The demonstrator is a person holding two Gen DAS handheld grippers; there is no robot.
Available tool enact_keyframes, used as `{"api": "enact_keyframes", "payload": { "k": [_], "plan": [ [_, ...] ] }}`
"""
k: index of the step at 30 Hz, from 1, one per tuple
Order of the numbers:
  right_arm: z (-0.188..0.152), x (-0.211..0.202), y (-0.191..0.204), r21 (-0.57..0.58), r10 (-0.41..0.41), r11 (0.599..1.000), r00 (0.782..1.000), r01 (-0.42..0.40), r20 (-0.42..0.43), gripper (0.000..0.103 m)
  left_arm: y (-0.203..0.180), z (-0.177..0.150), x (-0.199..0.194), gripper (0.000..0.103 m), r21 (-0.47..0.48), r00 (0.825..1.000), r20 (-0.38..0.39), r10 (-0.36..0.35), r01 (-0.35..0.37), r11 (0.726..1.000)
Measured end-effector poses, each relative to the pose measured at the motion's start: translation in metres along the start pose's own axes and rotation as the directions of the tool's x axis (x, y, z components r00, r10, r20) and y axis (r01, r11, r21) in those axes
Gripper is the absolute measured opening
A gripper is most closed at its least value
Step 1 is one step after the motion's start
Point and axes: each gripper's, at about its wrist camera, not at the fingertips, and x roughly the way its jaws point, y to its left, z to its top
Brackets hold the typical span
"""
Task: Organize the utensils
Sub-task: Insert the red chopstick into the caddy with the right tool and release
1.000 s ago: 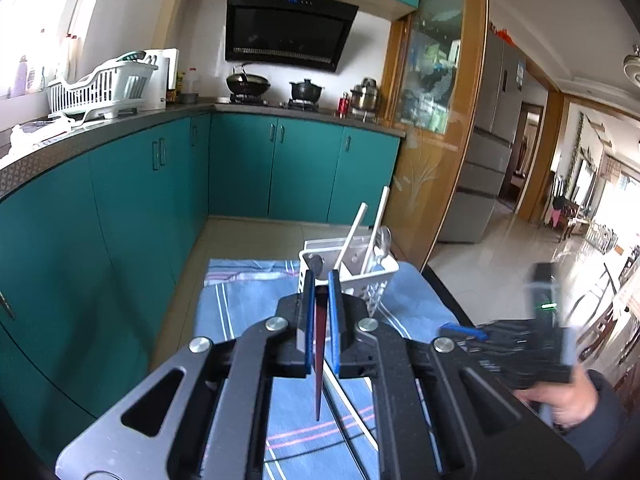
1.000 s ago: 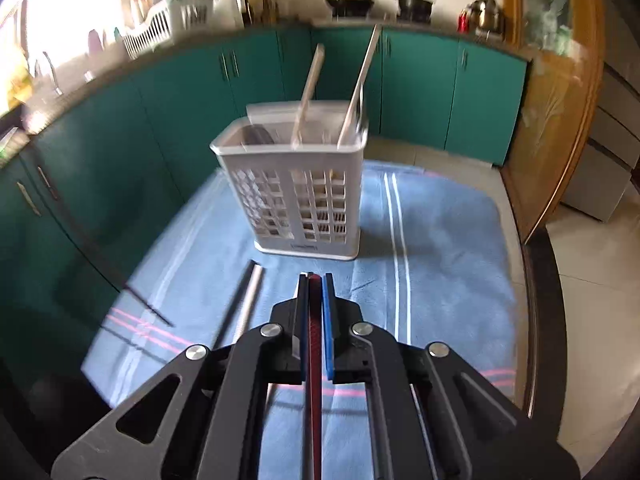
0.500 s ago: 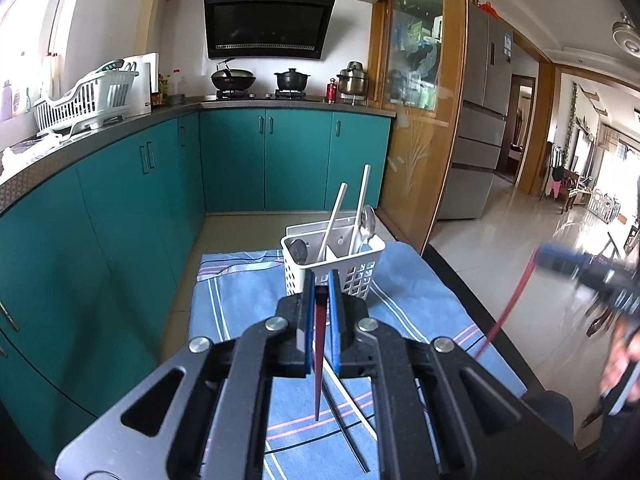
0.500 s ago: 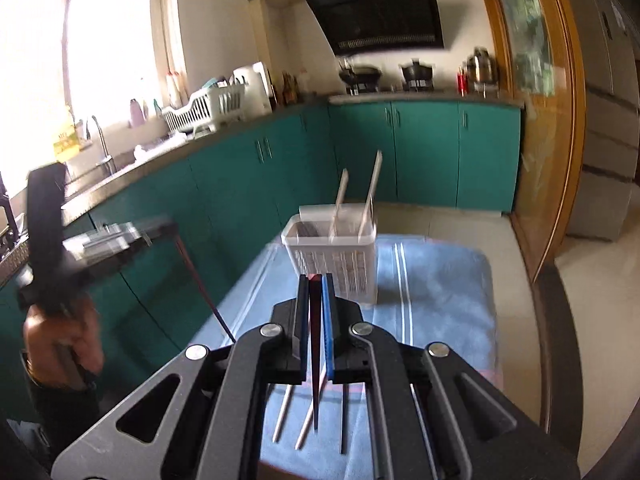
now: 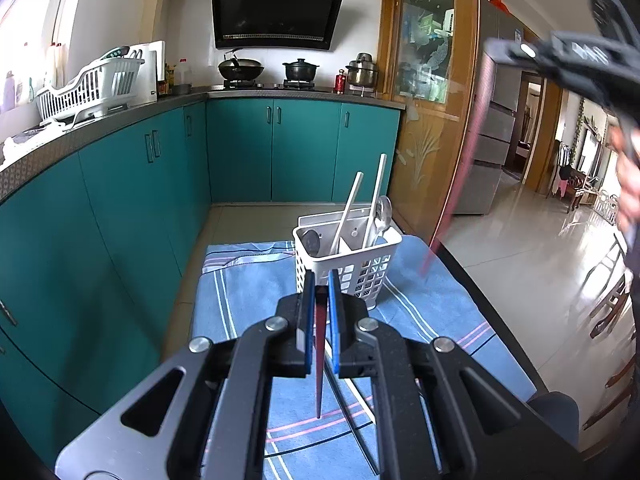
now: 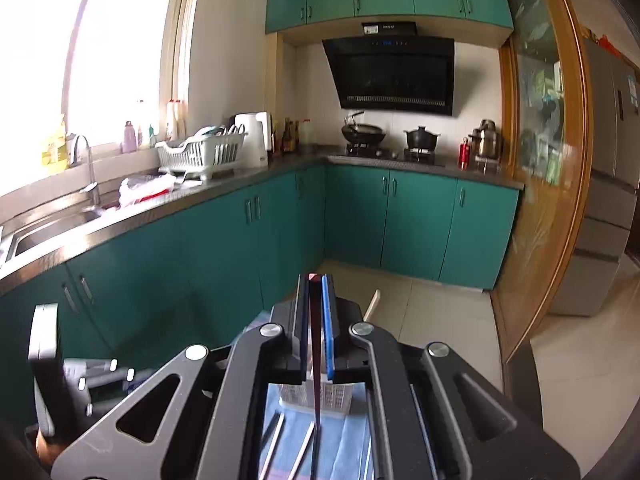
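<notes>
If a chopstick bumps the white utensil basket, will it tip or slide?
The white utensil basket looks like light perforated plastic, so it would probably slide on the blue cloth. It stands tall and narrow with long white chopsticks leaning out, so tipping seems possible.

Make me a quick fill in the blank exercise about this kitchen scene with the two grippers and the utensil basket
1. The left hand-held gripper is shut on a dark red ____.
2. The white slotted plastic utensil basket stands on a ____ striped cloth.
3. A metal ____ stands in the basket beside two white chopsticks.
4. The right hand-held gripper holds its dark red chopstick, pointing ____ toward the cloth.

Missing words: chopstick; blue; spoon; down
</notes>
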Motion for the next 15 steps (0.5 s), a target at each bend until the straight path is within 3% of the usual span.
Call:
{"api": "enact_keyframes", "payload": {
  "k": [8,15],
  "plan": [
    [0.021,0.070,-0.004,0.008,-0.077,0.997,0.997,0.077,0.016,0.007,0.013,0.002,-0.005,0.006,-0.033,1.000,0.016,0.003,-0.002,0.999],
    [-0.034,0.143,-0.025,0.102,-0.077,0.991,0.991,0.088,-0.114,0.007,0.021,0.001,-0.005,0.006,-0.057,1.000,0.023,0.013,-0.011,0.998]
  ]
}}
